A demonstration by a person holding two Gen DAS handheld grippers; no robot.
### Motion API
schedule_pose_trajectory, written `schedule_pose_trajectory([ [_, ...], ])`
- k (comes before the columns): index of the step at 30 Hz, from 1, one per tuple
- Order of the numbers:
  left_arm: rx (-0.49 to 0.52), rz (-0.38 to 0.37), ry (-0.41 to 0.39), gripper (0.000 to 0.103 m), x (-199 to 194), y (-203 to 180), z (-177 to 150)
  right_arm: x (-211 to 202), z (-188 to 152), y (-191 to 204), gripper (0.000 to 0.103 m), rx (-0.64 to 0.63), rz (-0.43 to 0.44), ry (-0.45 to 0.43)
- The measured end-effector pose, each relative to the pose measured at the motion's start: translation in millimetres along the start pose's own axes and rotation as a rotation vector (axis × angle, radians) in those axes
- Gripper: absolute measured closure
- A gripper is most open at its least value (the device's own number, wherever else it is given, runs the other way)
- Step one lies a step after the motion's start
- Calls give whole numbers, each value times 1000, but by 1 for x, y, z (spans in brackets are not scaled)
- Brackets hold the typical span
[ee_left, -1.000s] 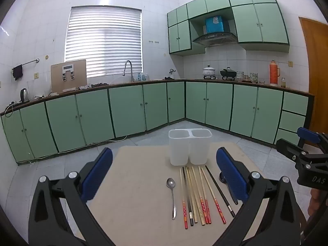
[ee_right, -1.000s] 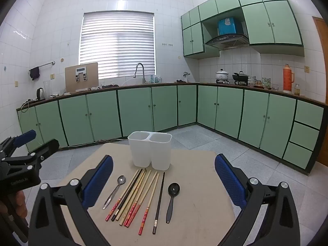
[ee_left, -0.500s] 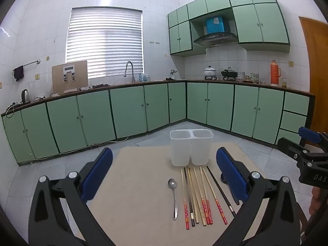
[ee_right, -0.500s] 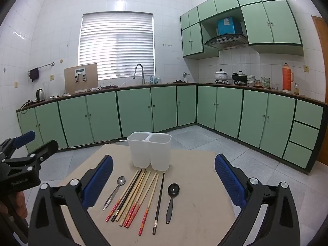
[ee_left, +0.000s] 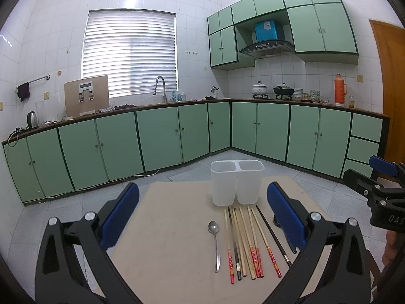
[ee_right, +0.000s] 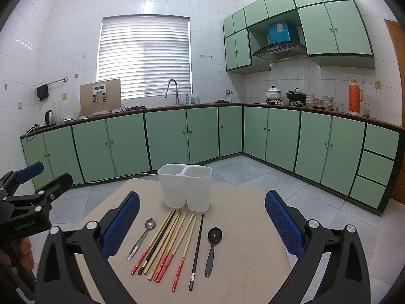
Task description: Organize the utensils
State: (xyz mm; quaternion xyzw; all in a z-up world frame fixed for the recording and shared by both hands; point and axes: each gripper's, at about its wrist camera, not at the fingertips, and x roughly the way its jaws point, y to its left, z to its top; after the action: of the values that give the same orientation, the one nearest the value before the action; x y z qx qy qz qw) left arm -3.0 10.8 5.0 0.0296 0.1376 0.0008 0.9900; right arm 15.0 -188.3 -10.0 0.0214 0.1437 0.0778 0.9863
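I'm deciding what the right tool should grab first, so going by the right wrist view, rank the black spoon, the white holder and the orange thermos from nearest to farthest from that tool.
1. Black spoon: on the table, between the open right tool's fingers.
2. White holder: upright at the table's far edge, beyond the spoon.
3. Orange thermos: on the back counter, far right.

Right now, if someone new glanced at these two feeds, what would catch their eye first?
Probably the row of chopsticks laid out on the beige table, with a metal spoon at one end and a black spoon at the other. Just behind them stands a white two-compartment utensil holder, both compartments apparently empty. Both the left gripper and the right gripper are open, holding nothing.
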Motion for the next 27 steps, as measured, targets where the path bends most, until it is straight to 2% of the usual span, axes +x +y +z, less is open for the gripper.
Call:
schedule_pose_trajectory([
  [27,5,6,-3,5,1,-3,-2,0,-1,0,6,1,0,-2],
])
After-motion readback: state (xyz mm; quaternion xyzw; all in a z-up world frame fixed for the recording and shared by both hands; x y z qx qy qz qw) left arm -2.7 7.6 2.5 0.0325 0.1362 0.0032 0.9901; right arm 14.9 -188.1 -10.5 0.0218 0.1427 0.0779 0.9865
